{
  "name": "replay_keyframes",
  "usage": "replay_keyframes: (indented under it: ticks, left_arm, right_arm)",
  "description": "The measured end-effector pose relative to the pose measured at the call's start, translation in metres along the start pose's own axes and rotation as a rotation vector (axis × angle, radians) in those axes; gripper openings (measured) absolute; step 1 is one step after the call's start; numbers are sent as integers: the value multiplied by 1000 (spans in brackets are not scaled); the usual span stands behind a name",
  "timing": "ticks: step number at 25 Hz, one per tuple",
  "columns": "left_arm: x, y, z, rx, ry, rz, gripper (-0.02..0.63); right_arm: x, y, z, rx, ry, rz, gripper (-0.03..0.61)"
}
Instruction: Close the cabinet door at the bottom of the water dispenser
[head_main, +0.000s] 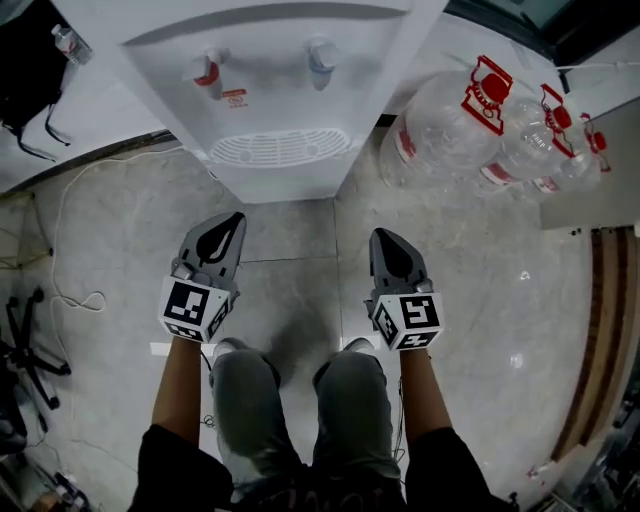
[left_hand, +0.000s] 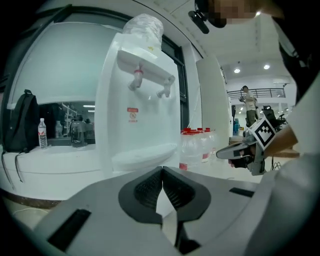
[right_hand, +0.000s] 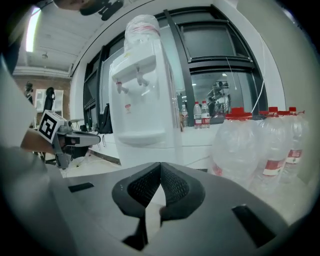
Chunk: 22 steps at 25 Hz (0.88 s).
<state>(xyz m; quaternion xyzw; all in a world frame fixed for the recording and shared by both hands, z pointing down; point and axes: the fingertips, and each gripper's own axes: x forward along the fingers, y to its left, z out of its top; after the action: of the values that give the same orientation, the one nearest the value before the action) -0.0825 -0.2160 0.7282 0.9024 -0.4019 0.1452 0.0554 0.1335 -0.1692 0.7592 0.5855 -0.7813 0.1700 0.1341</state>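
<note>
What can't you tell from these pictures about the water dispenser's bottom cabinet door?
Head view: looks down on the water dispenser; its top and drip tray hide the lower front, cabinet door included.
Left gripper view: the left gripper covers the dispenser's base with its own body.
Right gripper view: the right gripper does likewise.
Red label, left gripper view: too small to read.

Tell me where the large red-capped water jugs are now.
In the head view the water jugs stand at the upper right, beside the water dispenser and beyond the right gripper.
</note>
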Motion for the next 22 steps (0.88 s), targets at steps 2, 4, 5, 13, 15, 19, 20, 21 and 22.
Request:
replay_keyframes:
  ticks: [2, 4, 5, 13, 15, 19, 20, 21, 22]
  left_arm:
    - [-17, -2, 21, -33, -1, 12, 15]
    - [-33, -3, 44, -55, 3, 27, 14]
    - [-42, -4, 57, -66, 5, 36, 14]
    - [-106, -14, 167, -160, -11, 104, 14]
    - [-119, -13, 195, -181, -6, 113, 14]
    - [-141, -5, 246, -180, 6, 129, 14]
    - [-146, -3, 258, -179, 3, 134, 14]
    - [-152, 0, 271, -177, 0, 138, 14]
    - [-157, 2, 286, -171, -6, 143, 14]
  right_arm:
    - [-12, 9, 23, 10, 10, 4, 12]
    - [-27, 19, 53, 8, -12, 13, 12]
    - [-35, 25, 70, 1, -27, 20, 12]
    - [-88, 49, 178, 38, -25, 16, 12]
    - [-102, 56, 204, 40, -22, 19, 12]
    - [-126, 67, 264, 5, -43, 16, 12]
    - [-132, 70, 279, 5, -46, 16, 12]
    - [-137, 73, 294, 5, -49, 16, 12]
    - [-143, 75, 308, 2, -52, 16, 12]
